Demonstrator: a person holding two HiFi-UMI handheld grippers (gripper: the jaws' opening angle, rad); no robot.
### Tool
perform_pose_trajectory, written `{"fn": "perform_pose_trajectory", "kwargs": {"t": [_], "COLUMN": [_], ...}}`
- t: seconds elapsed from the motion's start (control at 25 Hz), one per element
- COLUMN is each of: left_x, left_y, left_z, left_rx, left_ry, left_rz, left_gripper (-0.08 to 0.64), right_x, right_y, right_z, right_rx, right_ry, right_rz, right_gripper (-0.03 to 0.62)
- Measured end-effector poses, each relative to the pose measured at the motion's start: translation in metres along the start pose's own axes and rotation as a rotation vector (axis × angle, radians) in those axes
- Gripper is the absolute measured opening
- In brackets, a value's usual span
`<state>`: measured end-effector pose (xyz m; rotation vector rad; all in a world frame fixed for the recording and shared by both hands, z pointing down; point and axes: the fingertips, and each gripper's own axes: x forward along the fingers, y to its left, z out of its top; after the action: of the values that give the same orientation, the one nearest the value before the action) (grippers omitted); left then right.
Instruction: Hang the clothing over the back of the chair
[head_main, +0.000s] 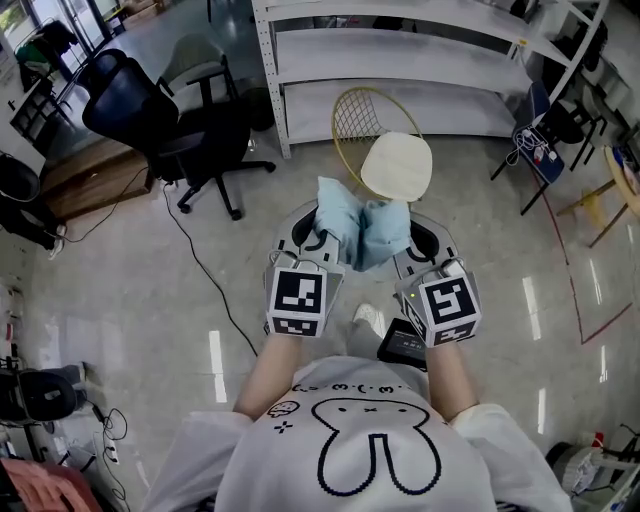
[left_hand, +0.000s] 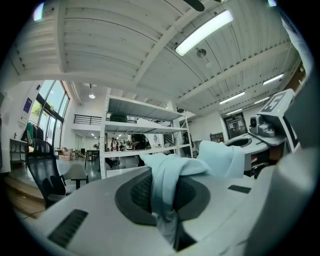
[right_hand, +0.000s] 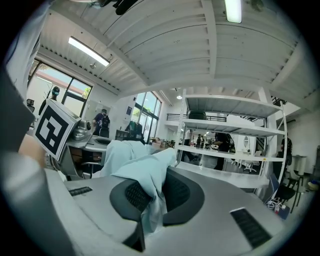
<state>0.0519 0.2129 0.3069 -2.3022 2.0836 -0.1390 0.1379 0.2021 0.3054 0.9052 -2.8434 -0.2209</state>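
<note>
A pale blue garment (head_main: 360, 228) hangs bunched between both grippers, above the floor. My left gripper (head_main: 318, 240) is shut on its left part; in the left gripper view the cloth (left_hand: 170, 185) is pinched between the jaws. My right gripper (head_main: 405, 248) is shut on the right part, with the cloth (right_hand: 147, 185) caught in its jaws. Just beyond the garment stands a chair with a gold wire back (head_main: 362, 120) and a cream round seat (head_main: 397, 166). Both grippers point level toward it.
A white metal shelf rack (head_main: 400, 60) stands behind the chair. A black office chair (head_main: 165, 130) is at the left, with a cable (head_main: 205, 280) across the floor. A blue chair (head_main: 540, 140) and a power strip are at the right. My shoe (head_main: 368, 318) shows below.
</note>
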Motion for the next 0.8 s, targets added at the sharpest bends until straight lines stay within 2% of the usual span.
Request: {"fn": "perform_pose_trajectory", "kwargs": {"t": [0.28, 0.8], "left_x": [0.032, 0.143], "left_y": [0.018, 0.063], "left_z": [-0.007, -0.007], "left_rx": [-0.015, 0.008], "left_ry": [0.010, 0.031], "left_rz": [0.011, 0.016], "left_gripper": [0.037, 0.037], "right_x": [0.030, 0.134], "right_y": [-0.021, -0.099], "right_z": [-0.006, -0.016], "right_rx": [0.005, 0.047], "right_ry": [-0.009, -0.030], "right_rz": [0.004, 0.043], "right_gripper": [0.038, 0.038]}}
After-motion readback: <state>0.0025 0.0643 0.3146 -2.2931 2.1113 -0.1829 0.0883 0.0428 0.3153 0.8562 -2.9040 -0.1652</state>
